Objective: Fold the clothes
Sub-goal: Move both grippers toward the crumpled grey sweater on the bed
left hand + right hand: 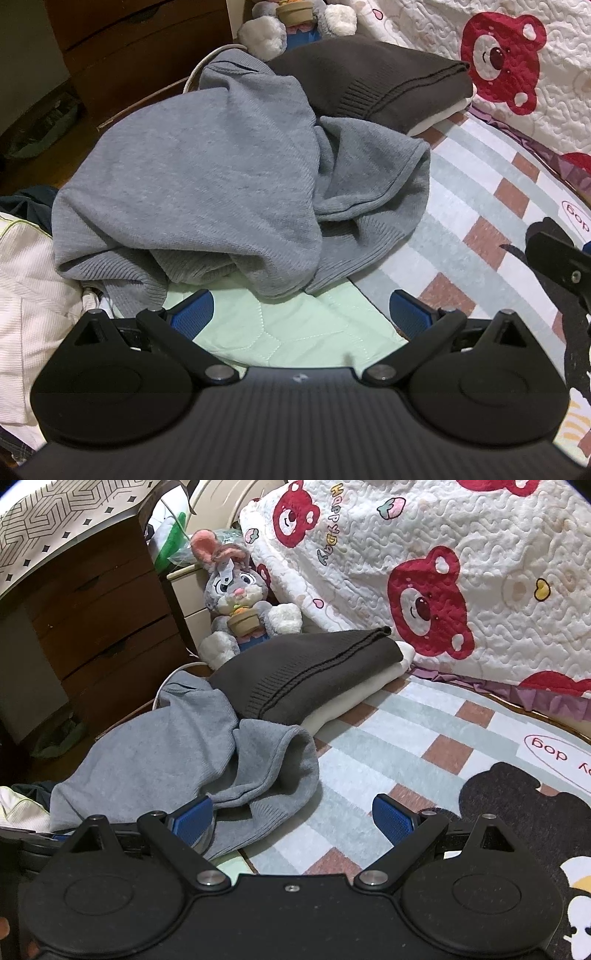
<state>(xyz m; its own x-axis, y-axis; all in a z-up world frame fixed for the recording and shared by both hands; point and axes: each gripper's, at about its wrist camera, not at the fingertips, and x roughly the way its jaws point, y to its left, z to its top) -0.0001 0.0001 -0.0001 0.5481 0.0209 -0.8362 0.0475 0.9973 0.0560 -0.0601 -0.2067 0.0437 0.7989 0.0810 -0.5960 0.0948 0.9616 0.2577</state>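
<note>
Left wrist view: a crumpled grey knit sweater (pixel 207 184) lies heaped on the checked rug (pixel 480 206), partly over a pale green quilted cloth (pixel 280 332); its sleeves are buried in folds. The left gripper (pixel 301 314) gapes wide, empty, just short of it. The right gripper (pixel 293 819), also spread wide, has one blue pad (pixel 194 821) over the sweater's hem. Behind it, a folded dark brown knit (pixel 314 668) hides most of a cream garment (pixel 354 698).

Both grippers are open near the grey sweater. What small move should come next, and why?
Probably move the left gripper forward to the ribbed hem of the grey sweater and close on it. The sweater lies crumpled and unfolded, and both the left and the right gripper are open and hold nothing, so it must first be spread flat.
</note>
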